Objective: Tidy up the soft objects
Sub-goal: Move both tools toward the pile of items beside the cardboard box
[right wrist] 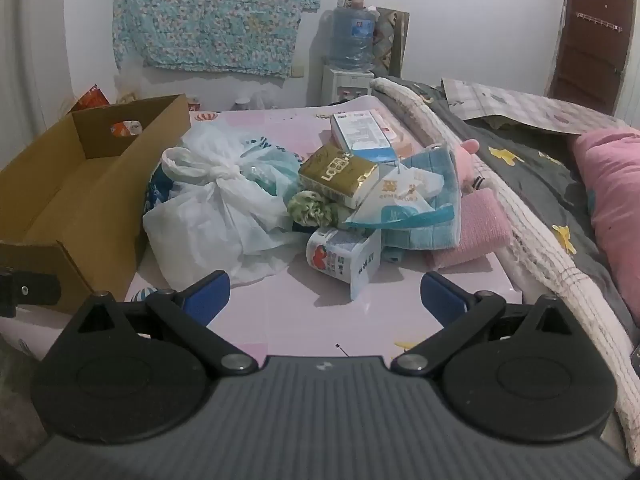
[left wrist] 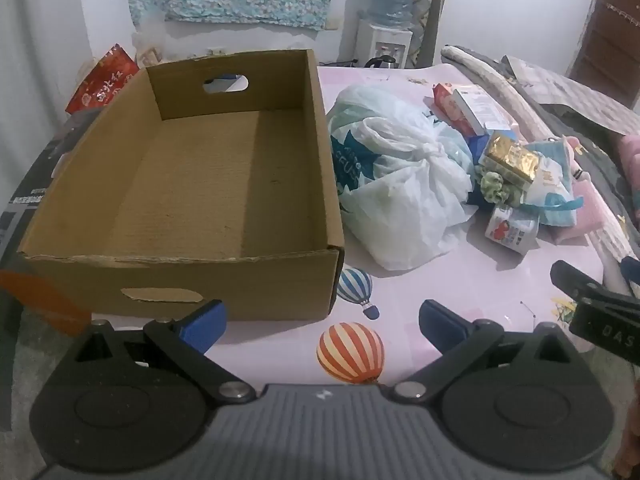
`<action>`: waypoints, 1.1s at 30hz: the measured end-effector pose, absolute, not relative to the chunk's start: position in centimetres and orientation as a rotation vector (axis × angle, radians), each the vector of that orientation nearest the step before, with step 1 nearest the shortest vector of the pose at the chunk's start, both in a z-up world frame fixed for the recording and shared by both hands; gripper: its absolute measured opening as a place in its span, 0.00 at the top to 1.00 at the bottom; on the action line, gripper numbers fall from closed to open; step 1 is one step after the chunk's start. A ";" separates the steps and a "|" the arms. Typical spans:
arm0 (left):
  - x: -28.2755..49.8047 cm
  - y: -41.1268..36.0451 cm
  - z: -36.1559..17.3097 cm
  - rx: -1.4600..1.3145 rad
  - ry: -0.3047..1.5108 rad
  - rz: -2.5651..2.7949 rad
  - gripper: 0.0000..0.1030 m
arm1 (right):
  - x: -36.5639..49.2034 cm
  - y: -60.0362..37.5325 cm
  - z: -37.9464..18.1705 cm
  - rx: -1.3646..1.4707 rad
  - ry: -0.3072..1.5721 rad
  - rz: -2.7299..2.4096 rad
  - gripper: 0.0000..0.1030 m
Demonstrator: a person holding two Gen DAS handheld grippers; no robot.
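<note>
The pale pink worktop (left wrist: 460, 280) printed with hot-air balloons carries everything. Largest on it is the open brown cardboard box (left wrist: 180, 184) with a cut-out handle hole, filling ten o'clock of the left wrist view; its floor is bare. Touching the box's right wall at one o'clock lies the knotted white plastic bag (left wrist: 396, 176) with teal print. Just beside the bag, at two o'clock, sits a heap of soft things: a folded pink towel (right wrist: 476, 228) at the bottom, a light blue cloth (right wrist: 432, 200) over it, a gold-wrapped tissue pack (right wrist: 340, 176) on top, a white tissue pack with a red strawberry print (right wrist: 344, 260) at the heap's near edge, and a small green scrunchie (right wrist: 312, 208) tucked between bag and gold pack.

The left gripper (left wrist: 322, 320) hovers at six o'clock before the box's near right corner, jaws spread wide, holding nothing. The right gripper (right wrist: 326, 296) hovers before the strawberry pack, jaws equally wide and empty.
</note>
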State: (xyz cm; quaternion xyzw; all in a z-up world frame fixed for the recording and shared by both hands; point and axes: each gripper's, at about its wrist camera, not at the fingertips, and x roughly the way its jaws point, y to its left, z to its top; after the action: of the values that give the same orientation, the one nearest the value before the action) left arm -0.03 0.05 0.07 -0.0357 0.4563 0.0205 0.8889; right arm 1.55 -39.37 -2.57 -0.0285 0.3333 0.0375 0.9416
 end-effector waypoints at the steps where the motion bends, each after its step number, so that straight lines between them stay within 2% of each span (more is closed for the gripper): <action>1: 0.0 0.1 0.1 -0.077 0.945 0.045 0.00 | 1.6 -39.5 -2.7 -0.058 0.684 0.077 0.01; 33: 0.0 0.1 -0.4 -0.051 0.943 0.023 0.00 | 2.3 -38.2 -2.6 -0.095 0.708 0.100 0.01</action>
State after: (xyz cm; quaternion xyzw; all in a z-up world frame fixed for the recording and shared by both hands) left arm 0.00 0.12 -0.40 -0.0248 0.4544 0.0110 0.8904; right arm 2.30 -38.23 -2.59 -0.0464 0.3465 0.0488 0.9356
